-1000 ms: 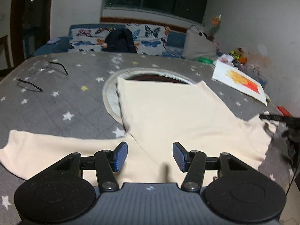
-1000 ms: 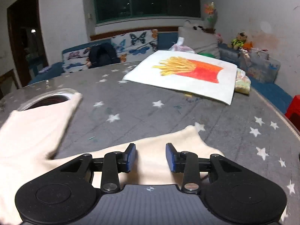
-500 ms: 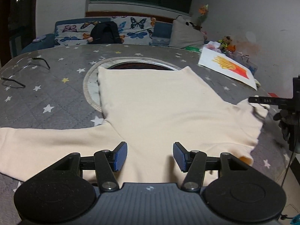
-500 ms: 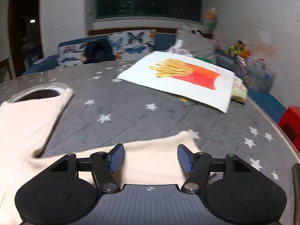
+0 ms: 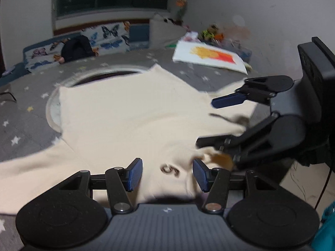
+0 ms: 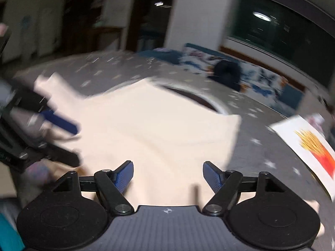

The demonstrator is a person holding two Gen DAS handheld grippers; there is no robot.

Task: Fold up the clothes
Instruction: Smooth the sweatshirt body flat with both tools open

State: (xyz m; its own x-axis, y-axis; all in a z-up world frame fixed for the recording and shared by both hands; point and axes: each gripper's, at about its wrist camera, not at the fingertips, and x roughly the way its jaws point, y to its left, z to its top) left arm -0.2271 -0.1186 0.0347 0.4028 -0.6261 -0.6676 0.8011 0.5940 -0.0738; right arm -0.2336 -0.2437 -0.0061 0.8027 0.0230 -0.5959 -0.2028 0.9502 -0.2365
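A cream garment [image 5: 129, 113] lies spread on the grey star-patterned tablecloth [image 5: 23, 108], one sleeve trailing to the left. My left gripper [image 5: 167, 174] is open just above its near edge, where a small dark mark shows on the cloth, and nothing is between the pads. From the right, my right gripper [image 5: 211, 123] reaches over the garment's rumpled right side, rolled on its side. In the blurred right wrist view the right gripper [image 6: 168, 175] hovers over the garment [image 6: 159, 125]; its jaws are opening and grip nothing. The left gripper [image 6: 73, 144] shows at the left.
A white board with a french-fries picture [image 5: 209, 57] lies at the table's far right. A round ringed opening [image 5: 100, 73] sits in the table's middle, partly under the garment. A butterfly-print sofa [image 5: 111, 35] and a black bag [image 5: 77, 48] stand behind the table.
The right gripper has swung in from the right sleeve toward the garment's middle, rolled over and widened its jaws. The left gripper has shifted right along the near edge.
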